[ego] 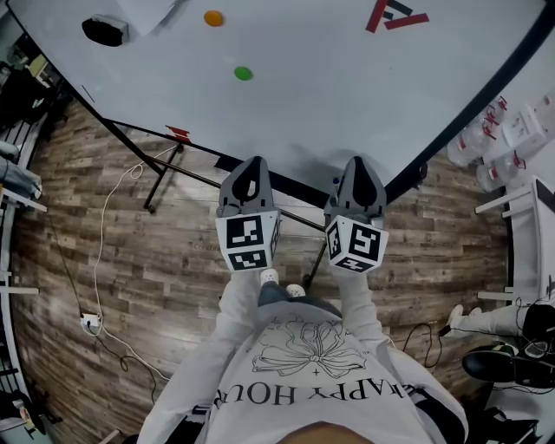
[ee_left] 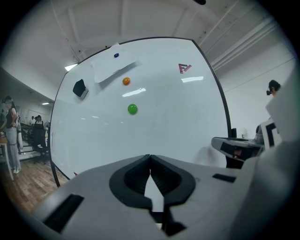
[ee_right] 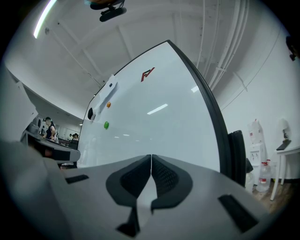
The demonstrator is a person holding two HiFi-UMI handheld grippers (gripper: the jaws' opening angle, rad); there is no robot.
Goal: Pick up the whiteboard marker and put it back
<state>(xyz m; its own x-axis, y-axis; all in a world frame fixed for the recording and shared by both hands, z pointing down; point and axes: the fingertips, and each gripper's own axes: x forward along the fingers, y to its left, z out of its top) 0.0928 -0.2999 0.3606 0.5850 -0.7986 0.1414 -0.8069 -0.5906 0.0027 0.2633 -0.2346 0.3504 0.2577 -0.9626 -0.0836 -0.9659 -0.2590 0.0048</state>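
Observation:
A large whiteboard [ego: 347, 78] stands in front of me, and both grippers are held side by side just short of its lower edge. My left gripper [ego: 252, 162] is shut with nothing between its jaws, and the left gripper view shows its tips [ee_left: 150, 156] pressed together facing the board [ee_left: 164, 122]. My right gripper [ego: 358, 161] is also shut and empty [ee_right: 151, 155], pointing along the board [ee_right: 154, 122] from its right side. I cannot make out a whiteboard marker for certain. A small red thing [ego: 179, 133] sits at the board's lower edge, left of the grippers.
On the board are a black eraser [ego: 104, 31], an orange magnet [ego: 213, 17], a green magnet [ego: 243, 74] and a red logo [ego: 395, 15]. The stand's black legs [ego: 165, 178] and a white cable [ego: 104, 225] lie on the wooden floor. Water bottles [ego: 494, 139] stand at the right.

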